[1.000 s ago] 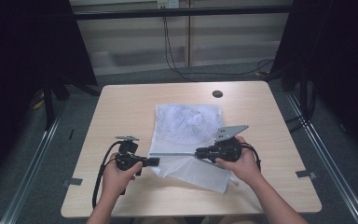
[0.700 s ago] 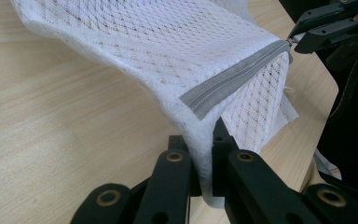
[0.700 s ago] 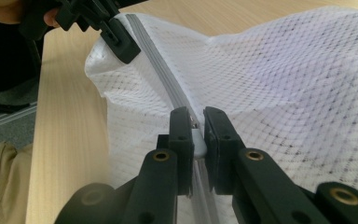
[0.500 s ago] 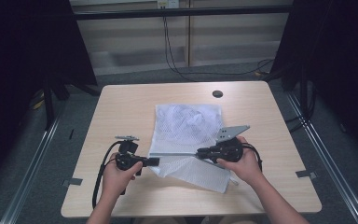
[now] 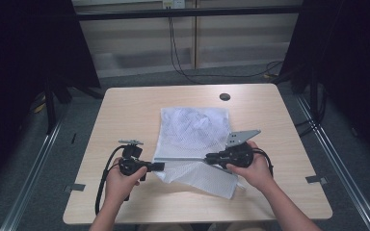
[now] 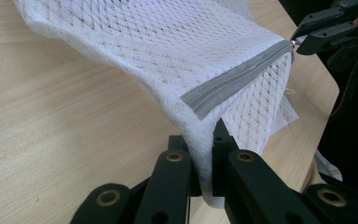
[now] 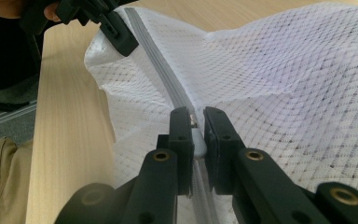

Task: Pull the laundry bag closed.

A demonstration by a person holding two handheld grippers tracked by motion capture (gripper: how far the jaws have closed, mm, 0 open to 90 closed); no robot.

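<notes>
we note a pale wood table [image 5: 125, 110]; left gripper [image 6: 201, 179] pinches mesh bag [image 5: 192, 130], right gripper [image 7: 196, 135] clamps its zipper pull [image 7: 197, 140].

High view overlooks table [image 5: 125, 106]; gripper views close on mesh bag [image 6: 168, 42].

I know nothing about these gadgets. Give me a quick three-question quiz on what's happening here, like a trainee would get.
1. True or false: the left gripper pinches the white mesh bag at the end of its grey zipper.
2. What does the right gripper clamp?
A. the table edge
B. the zipper pull
C. a cable
3. Fill in: the zipper is stretched between the two ____.

Key: 1 true; 2 B; 3 grippers.
</notes>
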